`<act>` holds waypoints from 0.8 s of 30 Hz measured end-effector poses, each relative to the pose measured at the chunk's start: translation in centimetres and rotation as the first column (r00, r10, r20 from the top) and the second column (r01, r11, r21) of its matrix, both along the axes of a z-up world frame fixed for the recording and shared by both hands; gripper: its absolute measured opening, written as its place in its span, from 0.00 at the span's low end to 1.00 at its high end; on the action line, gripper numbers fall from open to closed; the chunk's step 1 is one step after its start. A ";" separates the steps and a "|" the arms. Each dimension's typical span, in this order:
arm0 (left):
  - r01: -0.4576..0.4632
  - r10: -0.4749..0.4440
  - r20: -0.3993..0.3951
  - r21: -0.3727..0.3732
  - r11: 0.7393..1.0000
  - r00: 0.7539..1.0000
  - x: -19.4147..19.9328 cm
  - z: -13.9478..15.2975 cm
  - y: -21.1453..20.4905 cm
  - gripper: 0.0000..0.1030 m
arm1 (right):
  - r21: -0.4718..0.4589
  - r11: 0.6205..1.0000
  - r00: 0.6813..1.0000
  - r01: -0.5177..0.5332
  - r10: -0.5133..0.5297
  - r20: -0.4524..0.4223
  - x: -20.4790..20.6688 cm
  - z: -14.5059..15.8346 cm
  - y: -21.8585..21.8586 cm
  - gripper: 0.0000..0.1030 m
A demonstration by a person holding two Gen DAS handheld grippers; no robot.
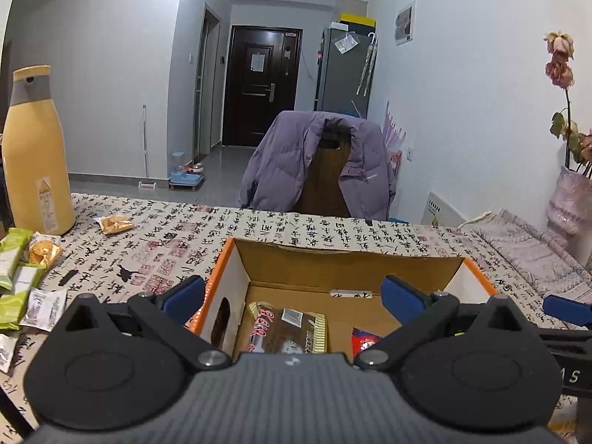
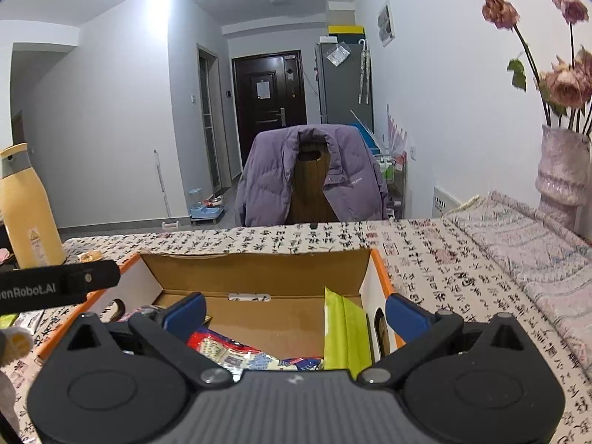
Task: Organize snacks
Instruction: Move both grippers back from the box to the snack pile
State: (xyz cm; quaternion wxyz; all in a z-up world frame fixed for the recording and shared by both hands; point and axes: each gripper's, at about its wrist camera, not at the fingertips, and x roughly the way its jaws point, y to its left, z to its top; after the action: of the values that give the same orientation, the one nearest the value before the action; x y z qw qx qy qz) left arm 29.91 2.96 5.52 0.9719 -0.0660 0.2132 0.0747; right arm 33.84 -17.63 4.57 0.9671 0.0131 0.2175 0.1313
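Note:
An open cardboard box with orange edges [image 1: 347, 259] [image 2: 259, 262] sits on the table. In the left wrist view it holds a brown snack pack [image 1: 288, 331] and a red pack [image 1: 364, 340]. In the right wrist view it holds a red and blue pack [image 2: 236, 351] and a green pack [image 2: 344, 329] standing against the right wall. My left gripper [image 1: 294, 296] is open and empty over the box's near left part. My right gripper [image 2: 296, 310] is open and empty over the box's near right part. Loose snacks lie at the left: green packs [image 1: 14, 270], an orange pack [image 1: 44, 249], a biscuit pack [image 1: 114, 224].
A tall yellow bottle [image 1: 35, 151] [image 2: 26, 207] stands at the table's far left. A vase of dried roses [image 2: 562, 170] stands at the far right by a folded cloth [image 2: 525, 236]. A chair with a purple jacket [image 1: 318, 162] is behind the table.

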 end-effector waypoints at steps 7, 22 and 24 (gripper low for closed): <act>-0.004 0.004 0.010 -0.005 1.000 1.000 -2.9 0.8 0.1 1.00 | -0.010 1.000 1.000 -0.010 0.010 0.022 -3.2 1.2 -0.5 1.00; 0.019 -0.018 0.014 -0.012 1.000 1.000 -10.9 0.0 0.5 1.00 | -0.052 0.998 0.999 -0.038 0.039 0.015 -10.9 0.5 -2.0 1.00; 0.025 -0.025 0.011 -0.014 1.000 1.000 -12.0 -0.4 0.5 1.00 | -0.061 0.997 0.999 -0.044 0.045 0.009 -11.9 0.0 -2.2 1.00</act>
State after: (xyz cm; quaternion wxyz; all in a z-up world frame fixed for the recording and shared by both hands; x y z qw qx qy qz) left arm 17.96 3.43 5.07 0.9734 -0.0706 0.2092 0.0609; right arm 21.96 -19.86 4.61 0.9650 -0.0219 0.2167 0.1460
